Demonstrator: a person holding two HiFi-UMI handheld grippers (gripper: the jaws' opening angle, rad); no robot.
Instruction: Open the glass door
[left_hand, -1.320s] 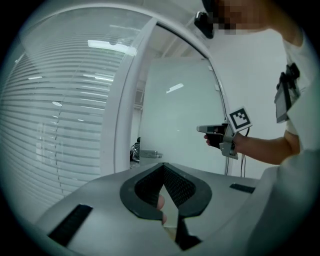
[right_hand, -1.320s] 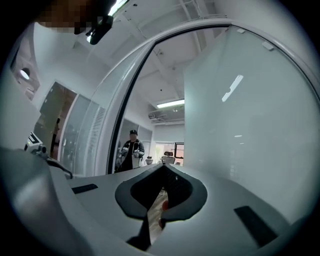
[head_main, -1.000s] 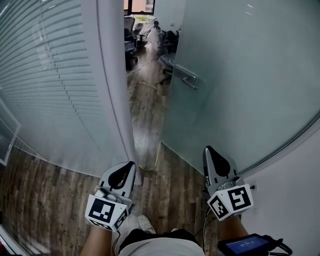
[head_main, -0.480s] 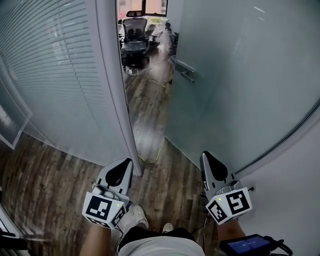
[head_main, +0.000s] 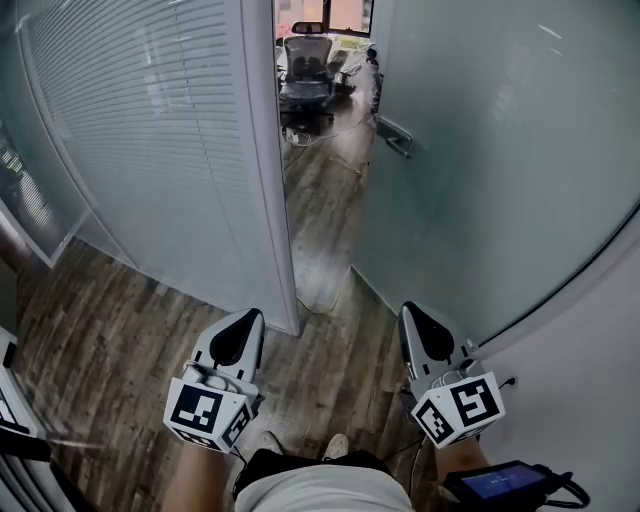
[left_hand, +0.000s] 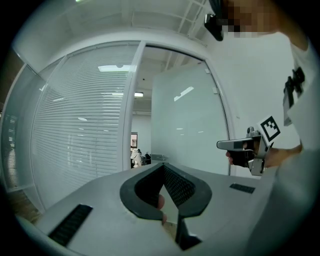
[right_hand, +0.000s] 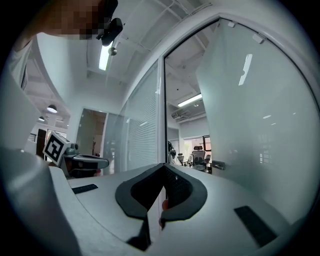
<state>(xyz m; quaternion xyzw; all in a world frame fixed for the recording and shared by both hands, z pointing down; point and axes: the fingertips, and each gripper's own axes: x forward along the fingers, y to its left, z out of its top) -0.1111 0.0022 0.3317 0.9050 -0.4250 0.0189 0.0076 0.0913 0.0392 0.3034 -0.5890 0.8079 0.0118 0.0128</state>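
Head view: glass door (head_main: 480, 150) stood swung inward at right, handle (head_main: 397, 135) on its far edge, with an open gap beside the frame post (head_main: 265, 150). Opening looked largely done. Left gripper (head_main: 246, 320) and right gripper (head_main: 414, 316) hung near, both closed and empty, apart from the door.

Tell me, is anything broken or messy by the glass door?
Nothing stands out. The glass door stands partly open with no cracks that show, its handle sits straight, and the blinds behind the glass wall hang even. Nothing looks spilled on the wood floor.
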